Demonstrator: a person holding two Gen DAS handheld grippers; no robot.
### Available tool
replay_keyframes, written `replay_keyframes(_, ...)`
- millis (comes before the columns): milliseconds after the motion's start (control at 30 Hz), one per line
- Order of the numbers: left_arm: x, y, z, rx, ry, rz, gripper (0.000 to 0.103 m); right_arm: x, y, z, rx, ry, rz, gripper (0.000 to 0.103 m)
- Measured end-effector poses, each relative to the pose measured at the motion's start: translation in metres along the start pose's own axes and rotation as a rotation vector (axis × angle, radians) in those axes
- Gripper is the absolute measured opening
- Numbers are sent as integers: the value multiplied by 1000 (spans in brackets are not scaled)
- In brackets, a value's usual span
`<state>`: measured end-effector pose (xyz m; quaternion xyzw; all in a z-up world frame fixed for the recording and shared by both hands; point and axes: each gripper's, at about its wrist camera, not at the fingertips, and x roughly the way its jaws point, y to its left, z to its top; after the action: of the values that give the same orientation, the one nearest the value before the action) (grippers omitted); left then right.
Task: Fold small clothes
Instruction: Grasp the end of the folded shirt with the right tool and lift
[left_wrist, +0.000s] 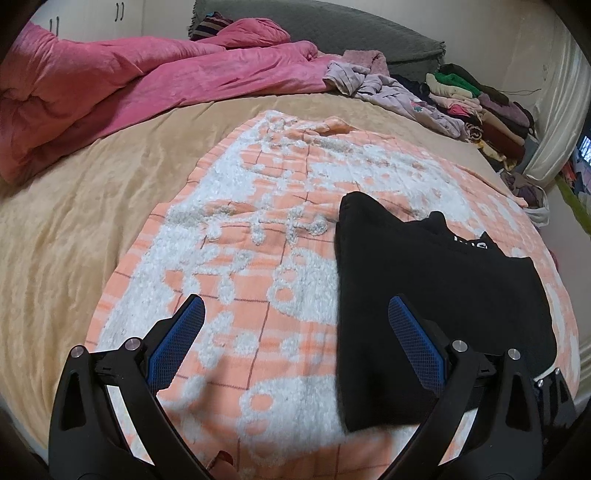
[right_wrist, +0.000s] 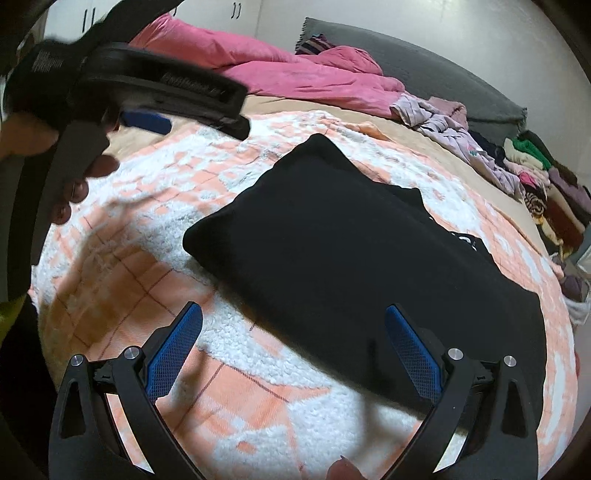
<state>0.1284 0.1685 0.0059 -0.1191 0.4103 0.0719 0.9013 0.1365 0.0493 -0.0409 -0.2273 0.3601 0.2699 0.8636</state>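
Both the left tool (left_wrist: 295, 325) and right tool (right_wrist: 293, 325) hang wide and empty above the black garment (right_wrist: 362, 266), folded mid-frame on the peach blanket (right_wrist: 258, 417) (seemingly for squaring).

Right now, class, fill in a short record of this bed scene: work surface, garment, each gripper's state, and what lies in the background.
surface: fluffy orange-and-white checked blanket spread on a tan bedsheet
garment: black fabric garment, folded flat on the blanket, some white lettering showing at its far edge
left gripper: open, holding nothing, its right finger over the garment's edge
right gripper: open, holding nothing, above the garment's near edge
background: crumpled pink duvet; pile of folded clothes at the far right
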Motion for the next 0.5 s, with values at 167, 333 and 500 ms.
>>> replay_keyframes(167, 7, -3, 5, 12, 4, 1, 93, 12, 5, -1, -40, 13, -28, 98)
replay_keyframes(333, 20, -6, 9, 15, 15, 1, 93, 28, 5, -4, -63, 47, -66, 98)
replay_keyframes(500, 34, -6, 12, 6, 39, -3, 93, 38, 1, -2, -59, 38, -78, 98)
